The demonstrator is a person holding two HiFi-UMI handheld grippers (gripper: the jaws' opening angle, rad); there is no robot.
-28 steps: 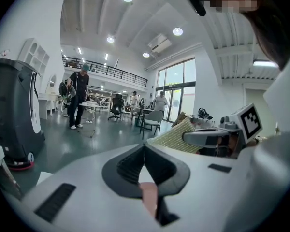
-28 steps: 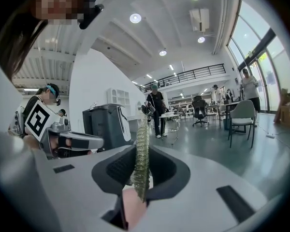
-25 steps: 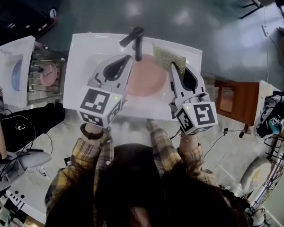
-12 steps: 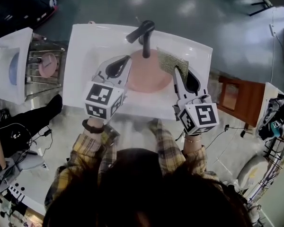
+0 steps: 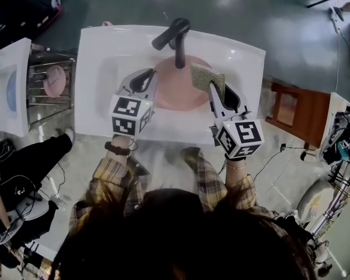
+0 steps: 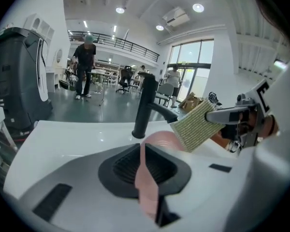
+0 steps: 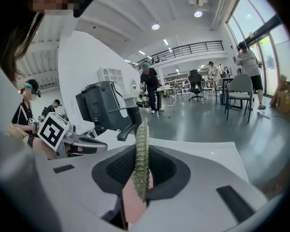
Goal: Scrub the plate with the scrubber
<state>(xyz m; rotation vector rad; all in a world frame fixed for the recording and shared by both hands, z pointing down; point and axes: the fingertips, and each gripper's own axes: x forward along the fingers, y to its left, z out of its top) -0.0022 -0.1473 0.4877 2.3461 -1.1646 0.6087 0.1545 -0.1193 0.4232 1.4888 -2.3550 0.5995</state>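
Two grips: left tongs (image 6: 143, 154), round pink plate (image 5: 176, 93); right tongs (image 7: 140, 154), coarse scrubber (image 5: 205, 78).

Head view steeply down over sink (image 5: 99, 57); gripper views low, close, along jaws; all share plate (image 5: 175, 92), faucet (image 5: 176, 39).

I see the pink round plate (image 5: 174, 97) in the sink (image 5: 99, 57) below the faucet (image 5: 176, 37). Its left rim is pinched in my left gripper (image 5: 153, 78). The scrubber (image 5: 205, 77) is a flat greenish-yellow woven rectangle, clamped by one edge in my right gripper (image 5: 213, 88), over the plate's right rim. I can't tell if they touch.
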